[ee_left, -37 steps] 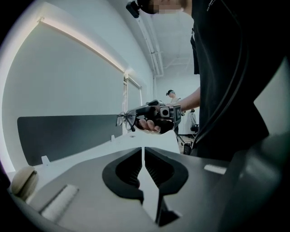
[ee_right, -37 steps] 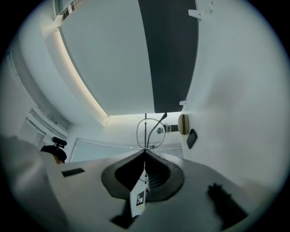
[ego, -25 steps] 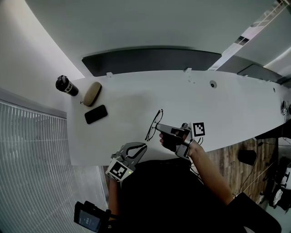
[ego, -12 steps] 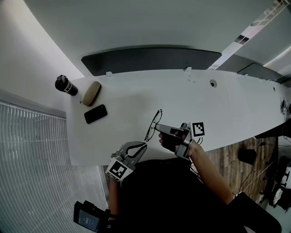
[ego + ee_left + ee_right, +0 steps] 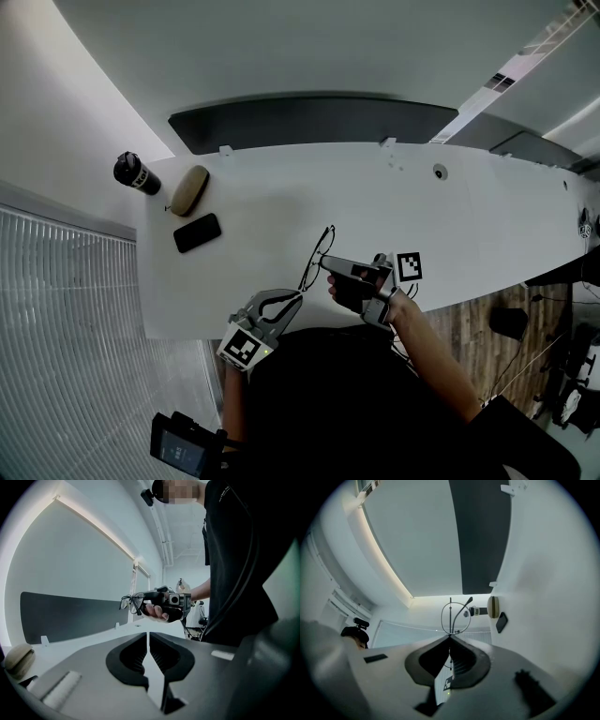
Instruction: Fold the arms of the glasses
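Right hand-held gripper (image 5: 450, 637), jaws nearly together, pinches the glasses (image 5: 455, 616).

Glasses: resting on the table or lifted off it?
Lifted. The right gripper is shut on the glasses, and the left gripper view shows them in the air above the table.

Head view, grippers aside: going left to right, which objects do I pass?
dark bottle → tan case → glasses. The phone overlaps the case's span, so it is left unplaced.
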